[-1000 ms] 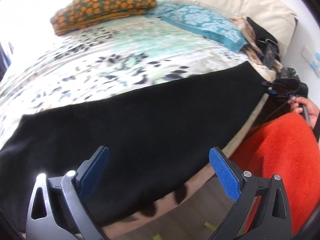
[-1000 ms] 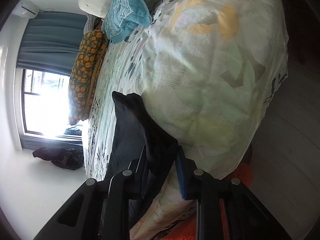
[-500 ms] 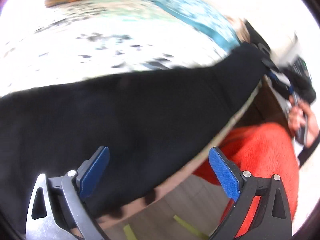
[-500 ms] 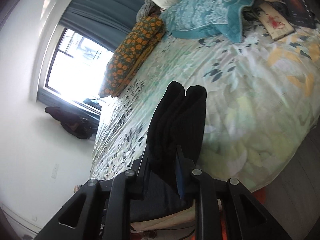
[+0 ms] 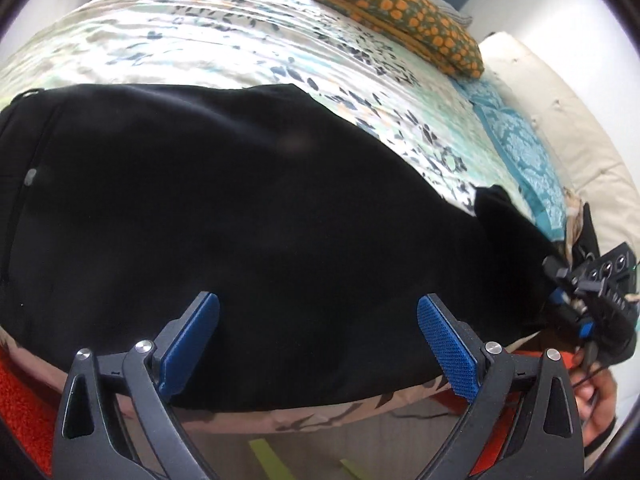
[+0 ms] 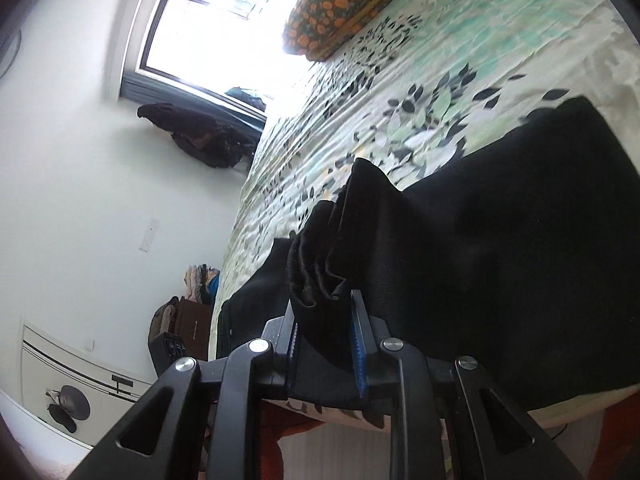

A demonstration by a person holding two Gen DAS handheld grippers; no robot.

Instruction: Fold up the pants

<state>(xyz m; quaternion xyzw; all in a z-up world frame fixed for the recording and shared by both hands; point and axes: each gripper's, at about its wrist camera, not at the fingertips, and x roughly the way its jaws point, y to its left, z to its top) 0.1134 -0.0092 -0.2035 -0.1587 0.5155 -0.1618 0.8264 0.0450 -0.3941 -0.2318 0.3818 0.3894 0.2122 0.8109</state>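
Black pants (image 5: pixel 240 208) lie along the near edge of a bed with a leaf-print cover (image 5: pixel 224 40). My left gripper (image 5: pixel 320 332) is open and empty, hovering just above the pants near the bed's edge. My right gripper (image 6: pixel 326 340) is shut on the bunched leg end of the pants (image 6: pixel 352 240) and holds it lifted over the rest of the pants (image 6: pixel 520 260). In the left wrist view the lifted leg end (image 5: pixel 496 208) stands up at the right, with the right gripper's body (image 5: pixel 600 292) behind it.
An orange-dotted folded blanket (image 5: pixel 400 12) and a teal cloth (image 5: pixel 520 148) lie at the head of the bed by a cream headboard (image 5: pixel 560 120). An orange rug (image 5: pixel 24 412) lies on the floor below. A window (image 6: pixel 224 20) and white wall (image 6: pixel 80 160) are beyond the bed.
My right gripper has lifted the leg end and carried it over the pants toward the waist. My left gripper has swung left along the pants, still open.
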